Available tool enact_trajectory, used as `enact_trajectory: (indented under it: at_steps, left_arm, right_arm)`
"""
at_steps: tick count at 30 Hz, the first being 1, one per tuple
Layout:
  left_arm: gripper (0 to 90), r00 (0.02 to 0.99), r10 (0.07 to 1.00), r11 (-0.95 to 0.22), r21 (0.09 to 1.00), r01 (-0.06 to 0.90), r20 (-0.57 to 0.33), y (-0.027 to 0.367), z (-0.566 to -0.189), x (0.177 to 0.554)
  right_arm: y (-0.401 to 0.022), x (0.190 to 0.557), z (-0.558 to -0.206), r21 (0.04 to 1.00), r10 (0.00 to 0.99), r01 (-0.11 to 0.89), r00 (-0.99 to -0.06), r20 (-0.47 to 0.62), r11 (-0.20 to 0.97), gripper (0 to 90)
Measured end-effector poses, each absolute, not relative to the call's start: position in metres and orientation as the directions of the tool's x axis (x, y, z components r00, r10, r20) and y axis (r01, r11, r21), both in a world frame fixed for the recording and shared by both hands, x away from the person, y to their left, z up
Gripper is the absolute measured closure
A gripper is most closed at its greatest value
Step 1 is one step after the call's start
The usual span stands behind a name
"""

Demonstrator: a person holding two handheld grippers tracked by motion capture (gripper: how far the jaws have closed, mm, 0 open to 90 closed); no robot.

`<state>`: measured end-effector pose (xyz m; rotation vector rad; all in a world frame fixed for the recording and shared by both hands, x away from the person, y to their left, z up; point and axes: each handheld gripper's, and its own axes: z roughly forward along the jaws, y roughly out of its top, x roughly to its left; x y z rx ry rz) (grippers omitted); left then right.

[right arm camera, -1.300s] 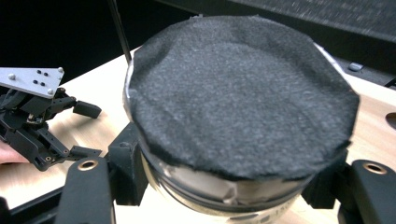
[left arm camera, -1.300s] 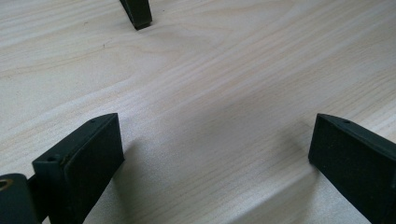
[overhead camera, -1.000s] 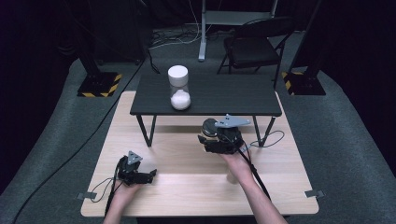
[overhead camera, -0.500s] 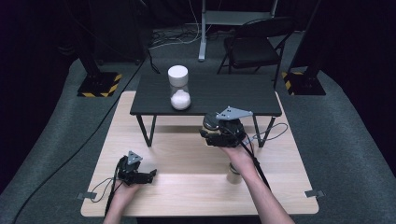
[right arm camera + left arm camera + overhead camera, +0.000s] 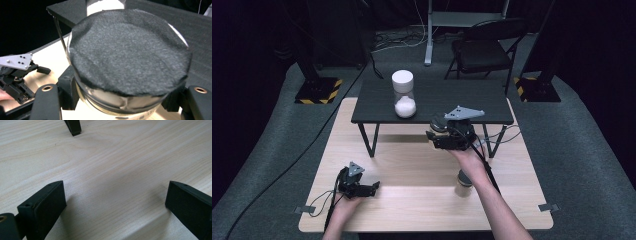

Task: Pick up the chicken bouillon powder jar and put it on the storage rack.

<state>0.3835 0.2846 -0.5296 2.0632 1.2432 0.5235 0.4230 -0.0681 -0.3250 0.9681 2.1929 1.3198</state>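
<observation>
My right gripper (image 5: 441,132) hangs above the wooden table (image 5: 412,165), just in front of the low black table (image 5: 462,97). It is shut on a shiny metal cylinder (image 5: 127,50) whose round end is covered in black felt; the jaws press on its sides. That dark end (image 5: 439,121) sits close to the black table's near edge. A white-sand hourglass (image 5: 403,93) stands upright on the black table. At the wooden table's lower left, my left gripper (image 5: 371,188) rests low with its jaws wide apart over bare wood (image 5: 115,170), nothing between them.
A small grey-topped cylinder (image 5: 463,183) stands on the wooden table under the right forearm. The black table's thin legs (image 5: 368,140) stand on the wood. A folding chair (image 5: 484,50), floor cables and yellow-striped stand bases (image 5: 317,90) lie beyond.
The right gripper has risen with the felt-ended cylinder and moved toward the black table, uncovering the small cylinder beneath the forearm. The left gripper has stayed put.
</observation>
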Motion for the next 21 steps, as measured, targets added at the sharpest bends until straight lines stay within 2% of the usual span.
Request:
enact_trajectory:
  at_steps: [21]
  left_arm:
    - [2.8,0.466,0.885,-0.325,0.716,0.618,0.000,0.284,-0.530,0.384]
  right_arm:
    - [-0.069,0.437,-0.299,0.889,0.750,0.331,-0.662,-0.020,0.316,31.2]
